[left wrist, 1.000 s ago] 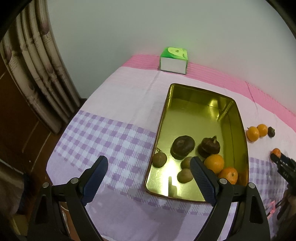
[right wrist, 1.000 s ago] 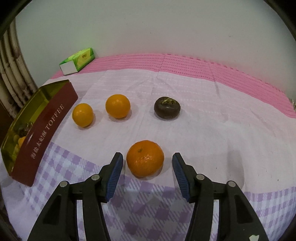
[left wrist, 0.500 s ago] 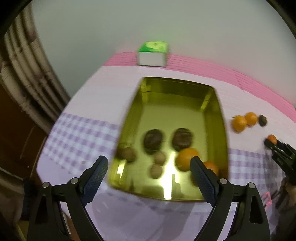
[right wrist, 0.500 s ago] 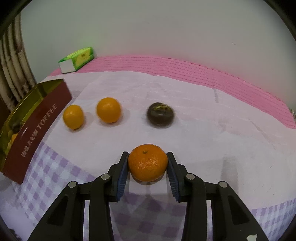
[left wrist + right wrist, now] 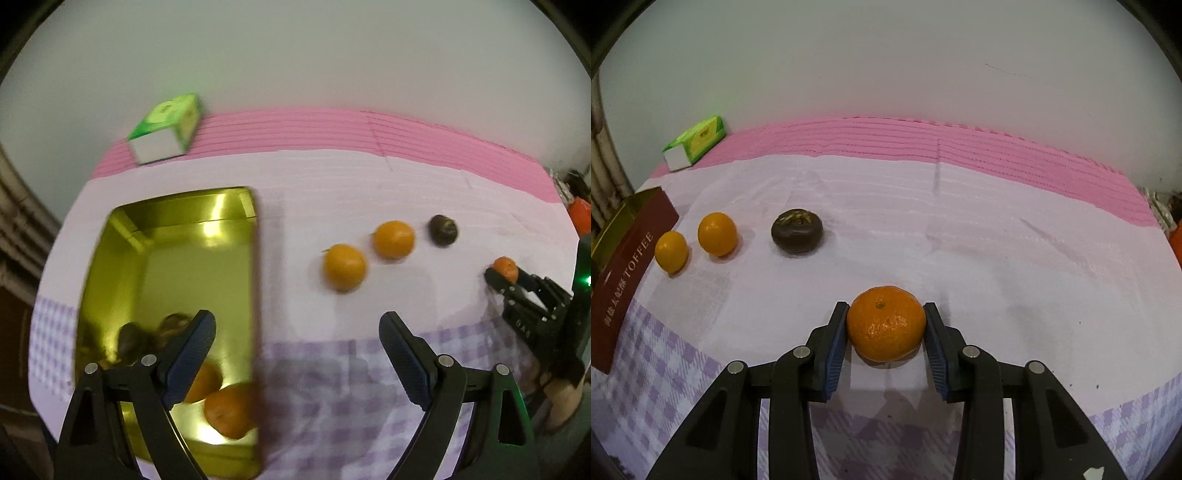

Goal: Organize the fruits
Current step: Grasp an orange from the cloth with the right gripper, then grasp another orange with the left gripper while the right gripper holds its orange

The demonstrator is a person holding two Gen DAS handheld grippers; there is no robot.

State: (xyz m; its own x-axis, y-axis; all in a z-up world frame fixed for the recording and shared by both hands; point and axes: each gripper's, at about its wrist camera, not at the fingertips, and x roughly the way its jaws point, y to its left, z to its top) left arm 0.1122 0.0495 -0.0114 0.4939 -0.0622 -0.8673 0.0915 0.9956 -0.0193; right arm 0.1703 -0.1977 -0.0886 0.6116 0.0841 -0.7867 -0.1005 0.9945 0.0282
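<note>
While clamped in right tongs [image 5: 886, 332] | tangerine [image 5: 885, 324]: orange, dimpled, stem-up

We note the tablecloth [image 5: 960, 229] as pale lilac with a pink striped band at the far edge and a purple check near us. The tin [image 5: 166, 266] is gold inside, maroon outside with pale lettering. The mandarin [image 5: 886, 325] is orange, the mangosteen [image 5: 796, 232] dark brown, the tissue box [image 5: 166, 127] green and white.
</note>
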